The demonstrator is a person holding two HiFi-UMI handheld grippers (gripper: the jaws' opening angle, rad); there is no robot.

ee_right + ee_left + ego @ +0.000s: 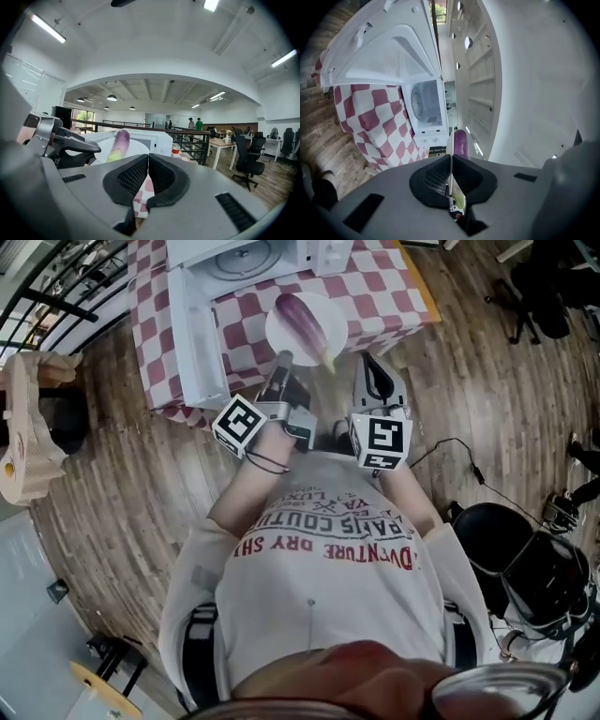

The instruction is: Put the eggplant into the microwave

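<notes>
Wood floor (pixel 112 456) all around, and a red-and-white checked table (pixel 375 287). At its left sits the white microwave (pixel 246 257) with its door (pixel 192 334) swung wide open. The left claw (pixel 283 360) is clamped on the rim of a white plate (pixel 281 329), and the eggplant (pixel 307 324) is lying on it. The plate looks lifted, but it's hard to say from above. The right claw (pixel 373 367) is pinched together and empty, just beside the plate.

A table (pixel 425 287) is standing on a wooden floor (pixel 122 474) and wearing a red and white checked cloth (pixel 375 292). A white microwave (pixel 262 259) is sitting on the cloth, its door (pixel 192 334) hanging open.
</notes>
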